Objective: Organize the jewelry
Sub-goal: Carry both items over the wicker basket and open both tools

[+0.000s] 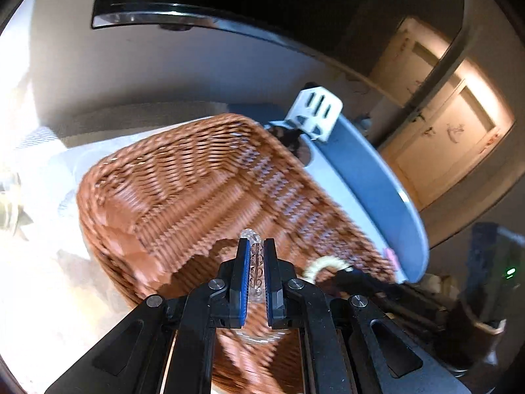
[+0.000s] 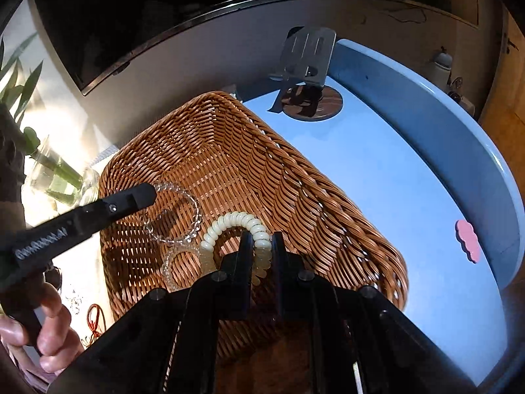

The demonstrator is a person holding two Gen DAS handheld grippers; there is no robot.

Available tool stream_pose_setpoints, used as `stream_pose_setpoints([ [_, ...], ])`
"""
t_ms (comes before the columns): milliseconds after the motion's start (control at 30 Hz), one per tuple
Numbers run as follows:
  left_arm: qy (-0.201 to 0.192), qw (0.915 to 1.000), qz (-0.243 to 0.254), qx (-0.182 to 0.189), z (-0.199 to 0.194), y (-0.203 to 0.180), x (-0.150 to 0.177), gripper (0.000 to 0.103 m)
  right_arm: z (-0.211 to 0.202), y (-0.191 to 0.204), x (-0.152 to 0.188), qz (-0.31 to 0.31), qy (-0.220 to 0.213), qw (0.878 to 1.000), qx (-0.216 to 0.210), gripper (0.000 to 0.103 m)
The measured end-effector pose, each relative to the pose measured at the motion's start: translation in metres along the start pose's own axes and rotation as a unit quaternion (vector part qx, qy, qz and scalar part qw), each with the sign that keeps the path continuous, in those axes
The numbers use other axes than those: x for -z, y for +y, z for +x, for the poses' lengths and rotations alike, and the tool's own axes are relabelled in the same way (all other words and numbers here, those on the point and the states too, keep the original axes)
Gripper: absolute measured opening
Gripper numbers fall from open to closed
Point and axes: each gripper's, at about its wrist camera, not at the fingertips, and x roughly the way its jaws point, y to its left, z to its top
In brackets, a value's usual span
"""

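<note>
Both grippers hang over the brown woven wicker basket (image 2: 249, 170). Left gripper (image 1: 256, 256) clamped tight on a clear glass-bead bracelet (image 2: 177, 220), loop dangling inside basket. Right gripper (image 2: 262, 246) pinches a cream disc-bead bracelet (image 2: 233, 225) just beside it, above the basket floor. Risk: loops hang near each other, could tangle on release; beads might snag the weave or a bracelet slip out early and bounce over the basket rim onto the blue table (image 2: 393, 177)

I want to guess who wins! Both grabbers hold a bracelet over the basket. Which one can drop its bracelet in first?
Probably the left gripper. Its clear bead bracelet hangs right over the wicker basket's middle. The right gripper holds the cream bracelet nearer the basket's near side.
</note>
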Motion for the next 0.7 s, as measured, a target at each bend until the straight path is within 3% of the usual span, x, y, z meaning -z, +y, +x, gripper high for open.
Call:
stream_pose_setpoints([
  [133,0.002,0.9991,0.024,-0.035,0.008,0.003,-0.002,0.007,0.005,0.001,0.000,0.007,0.005,1.000,-0.008,0.014],
  [233,0.009,0.9986,0.038,-0.035,0.004,0.003,0.000,0.010,0.007,-0.006,-0.001,0.032,0.008,0.999,-0.034,0.016],
  [333,0.006,0.9982,0.050,-0.034,-0.008,0.001,0.002,0.034,0.001,-0.015,0.001,0.066,0.010,0.996,-0.064,0.017],
  [367,-0.001,0.9977,0.055,-0.040,-0.014,-0.001,0.004,0.051,-0.004,-0.016,0.002,0.068,0.005,0.995,-0.066,0.017],
  [400,-0.008,0.9973,0.058,-0.043,-0.023,-0.003,0.006,0.058,-0.009,-0.016,0.004,0.067,-0.002,0.996,-0.063,0.018],
  [533,-0.033,0.9957,0.083,-0.024,-0.066,-0.012,0.019,0.058,-0.036,-0.010,0.012,0.059,-0.027,0.995,-0.069,0.026],
  [700,-0.065,0.9917,0.110,-0.018,-0.133,-0.021,0.042,0.058,-0.074,0.012,0.025,0.028,-0.053,0.994,-0.089,0.028],
])
